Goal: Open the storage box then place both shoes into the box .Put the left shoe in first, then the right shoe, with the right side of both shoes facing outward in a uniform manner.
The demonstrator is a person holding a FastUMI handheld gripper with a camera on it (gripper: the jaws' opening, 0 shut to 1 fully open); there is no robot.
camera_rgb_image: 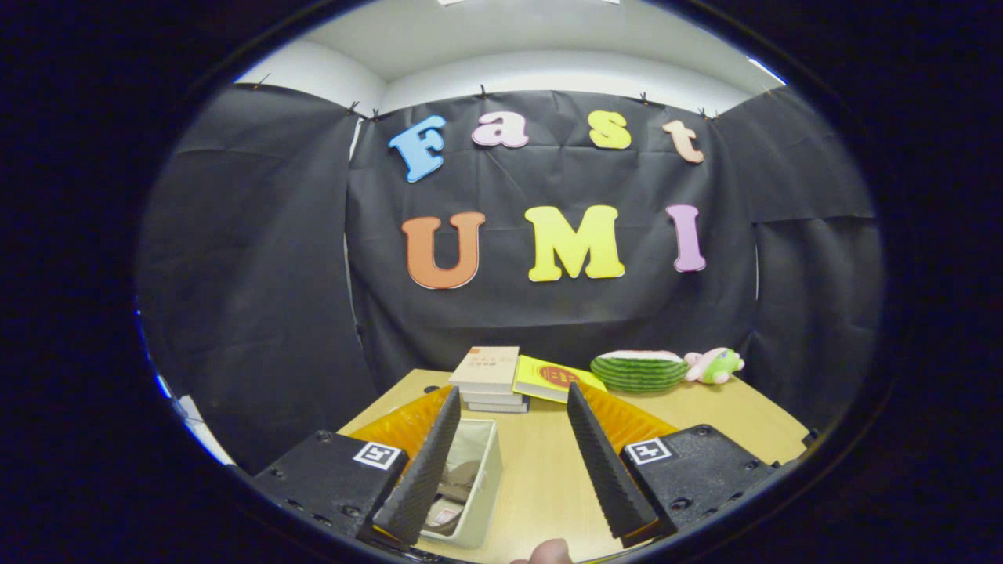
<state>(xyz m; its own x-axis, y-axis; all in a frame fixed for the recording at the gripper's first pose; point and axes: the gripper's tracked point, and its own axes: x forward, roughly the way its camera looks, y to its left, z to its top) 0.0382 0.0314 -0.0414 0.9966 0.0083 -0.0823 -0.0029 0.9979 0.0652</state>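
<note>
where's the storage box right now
In the gripper view the storage box sits open on the table, partly behind the open gripper's left finger, nearer than the books.

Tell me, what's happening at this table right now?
A person is holding a two-finger tool above a wooden table; a fingertip shows just behind it. The fingers are spread open and grip nothing. Beside the left finger sits an open pale storage box with what looks like a shoe inside. Beyond the fingers lie a stack of books, a yellow book, a watermelon-shaped toy and a small plush toy.
</note>
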